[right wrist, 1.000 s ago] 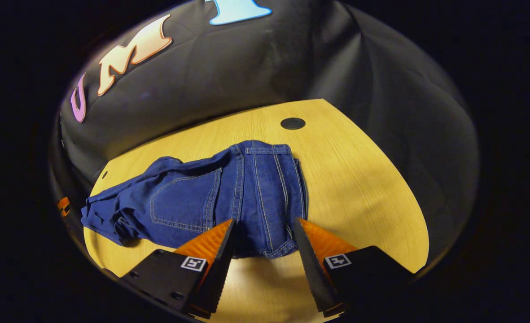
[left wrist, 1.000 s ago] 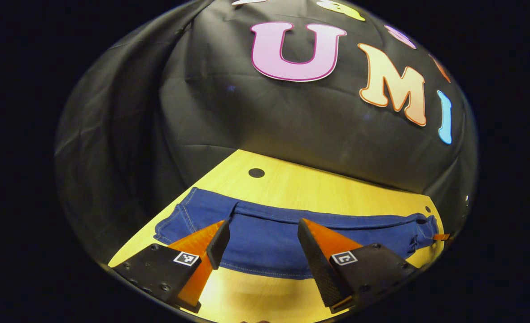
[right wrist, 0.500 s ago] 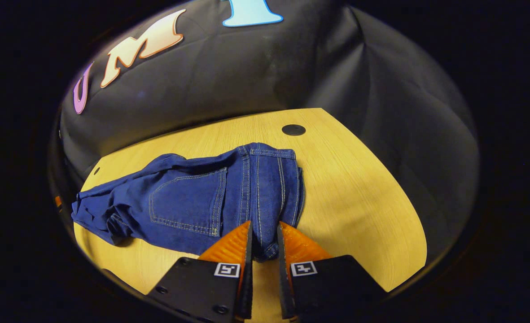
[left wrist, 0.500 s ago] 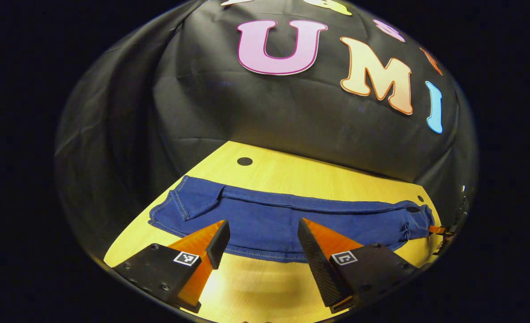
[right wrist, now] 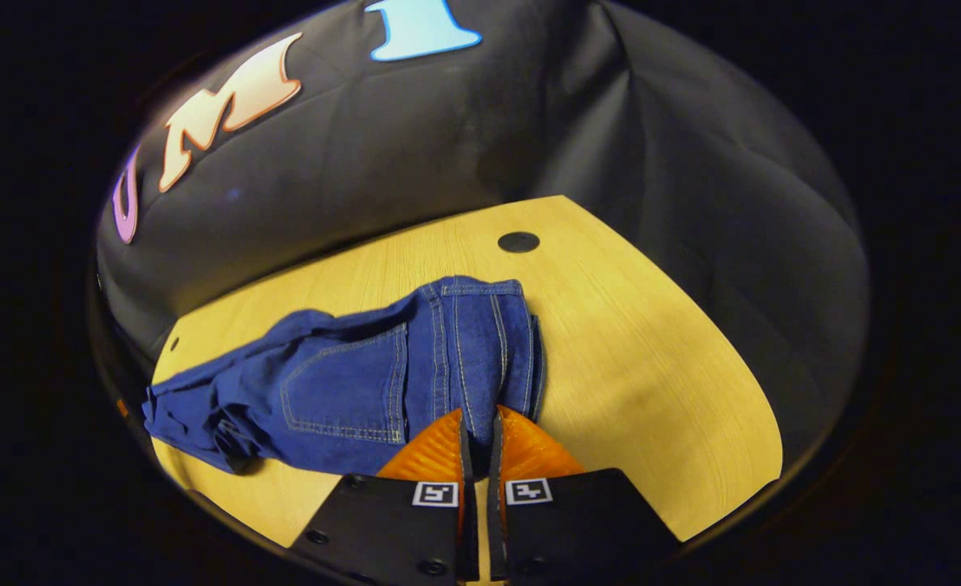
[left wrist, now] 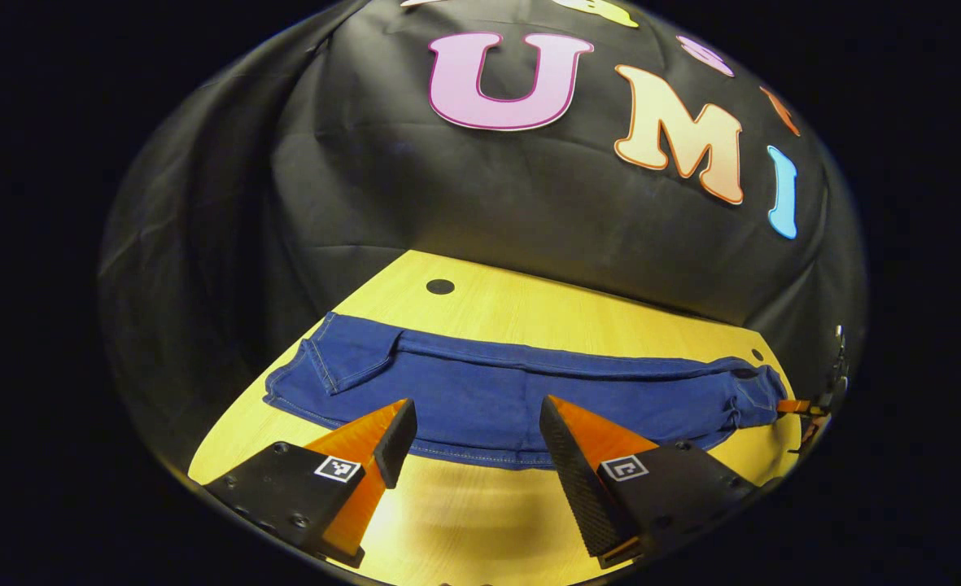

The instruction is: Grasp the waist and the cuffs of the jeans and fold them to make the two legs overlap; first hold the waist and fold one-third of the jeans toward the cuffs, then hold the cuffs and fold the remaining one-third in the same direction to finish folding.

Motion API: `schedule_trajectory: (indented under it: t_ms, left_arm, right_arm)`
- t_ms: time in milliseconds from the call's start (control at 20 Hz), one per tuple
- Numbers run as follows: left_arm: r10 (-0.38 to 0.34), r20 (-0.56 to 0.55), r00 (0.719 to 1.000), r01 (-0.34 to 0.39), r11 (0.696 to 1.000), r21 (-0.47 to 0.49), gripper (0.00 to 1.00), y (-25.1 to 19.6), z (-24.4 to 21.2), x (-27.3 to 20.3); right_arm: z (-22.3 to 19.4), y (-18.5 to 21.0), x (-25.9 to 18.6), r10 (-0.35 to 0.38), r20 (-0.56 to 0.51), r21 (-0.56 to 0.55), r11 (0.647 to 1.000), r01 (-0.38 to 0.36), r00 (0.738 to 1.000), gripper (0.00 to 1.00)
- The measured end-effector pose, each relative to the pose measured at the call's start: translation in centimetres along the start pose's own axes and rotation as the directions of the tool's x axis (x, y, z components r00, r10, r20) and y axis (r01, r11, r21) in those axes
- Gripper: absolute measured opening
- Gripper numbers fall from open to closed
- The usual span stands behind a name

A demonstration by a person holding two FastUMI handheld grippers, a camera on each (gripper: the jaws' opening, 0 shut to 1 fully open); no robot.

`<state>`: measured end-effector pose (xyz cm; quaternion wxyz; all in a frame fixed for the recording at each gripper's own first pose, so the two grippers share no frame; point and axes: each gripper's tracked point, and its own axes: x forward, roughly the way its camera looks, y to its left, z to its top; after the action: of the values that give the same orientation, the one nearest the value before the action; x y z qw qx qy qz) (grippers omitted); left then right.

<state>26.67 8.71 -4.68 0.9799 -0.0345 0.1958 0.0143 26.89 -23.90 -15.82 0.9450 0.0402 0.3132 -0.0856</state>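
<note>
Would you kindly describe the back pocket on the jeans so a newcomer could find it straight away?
Start at the wooden table, where blue jeans lie folded lengthwise. Near the waist end, beside where the right gripper is shut on the jeans, sits the back pocket. Its pale stitched outline marks it off from the plain denim.

A staged recording booth, not a lived-in room: black cloth [left wrist: 529, 212] is hanging as a wall close behind a bare wooden desk [right wrist: 651, 342] with a round cable hole [right wrist: 518, 242], lit from above.
</note>
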Motion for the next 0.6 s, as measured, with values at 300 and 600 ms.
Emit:
schedule_trajectory:
  t_ms: [300, 600]
  left_arm:
    - [-0.071, -0.028, 0.997, 0.071, 0.997, 0.027, 0.92, 0.1, 0.1, -0.9]
    - [-0.142, -0.018, 0.990, 0.142, 0.990, 0.000, 0.92, -0.1, 0.6, -0.6]
  right_arm:
    - [5.1, 2.8, -4.8, -0.021, 0.147, -0.010, 1.000, 0.023, 0.989, 0.04]
    - [9.3, 11.6, -10.1, 0.088, 0.275, -0.028, 0.996, -0.083, 0.957, 0.04]
